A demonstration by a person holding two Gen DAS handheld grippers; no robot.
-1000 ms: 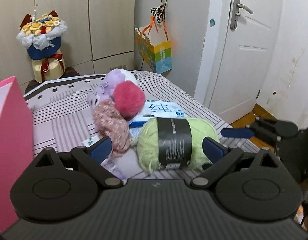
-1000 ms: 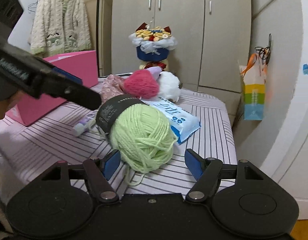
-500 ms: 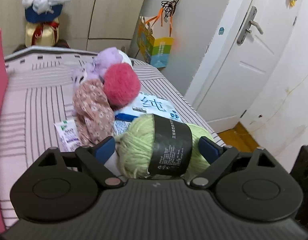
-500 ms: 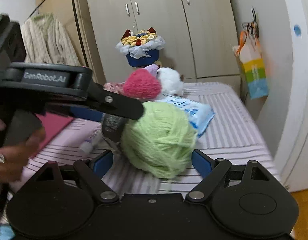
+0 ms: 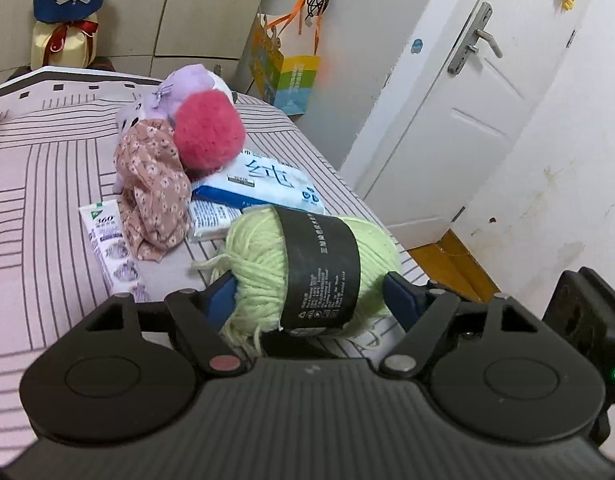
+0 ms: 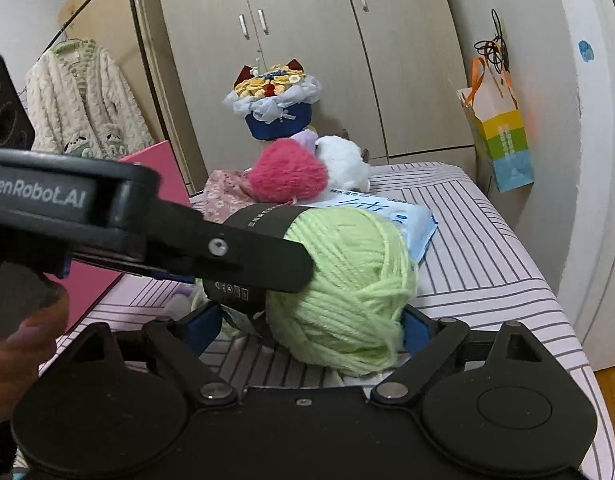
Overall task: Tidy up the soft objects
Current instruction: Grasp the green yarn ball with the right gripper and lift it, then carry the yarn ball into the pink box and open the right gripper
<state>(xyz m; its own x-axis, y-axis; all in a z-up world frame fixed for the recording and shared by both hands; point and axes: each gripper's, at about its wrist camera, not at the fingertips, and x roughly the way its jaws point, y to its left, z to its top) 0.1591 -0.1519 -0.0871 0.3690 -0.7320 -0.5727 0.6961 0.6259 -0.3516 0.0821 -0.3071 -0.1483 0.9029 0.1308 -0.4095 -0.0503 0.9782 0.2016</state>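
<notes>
A light green yarn ball [image 5: 263,264] with a black paper band lies on the striped bed near its front corner. My left gripper [image 5: 309,294] has its blue pads pressed against both ends of the ball. My right gripper [image 6: 313,326] also straddles the same ball [image 6: 351,276] from another side, its pads at the ball's flanks. The left gripper's black body crosses the right wrist view [image 6: 147,224]. Behind lie a pink fluffy ball [image 5: 209,134], a floral cloth [image 5: 153,184], a purple plush [image 5: 183,88] and a white plush [image 6: 343,160].
A blue-white tissue pack [image 5: 263,184] and a small flat packet [image 5: 107,240] lie beside the cloth. A pink box [image 6: 155,160] stands at the bed's left. A flower bouquet [image 6: 273,100], wardrobe, hanging gift bag [image 6: 501,136] and white door [image 5: 467,100] surround the bed.
Both grippers have moved in around the green yarn ball and narrowed onto it. The left gripper's pads now touch the ball's ends.
</notes>
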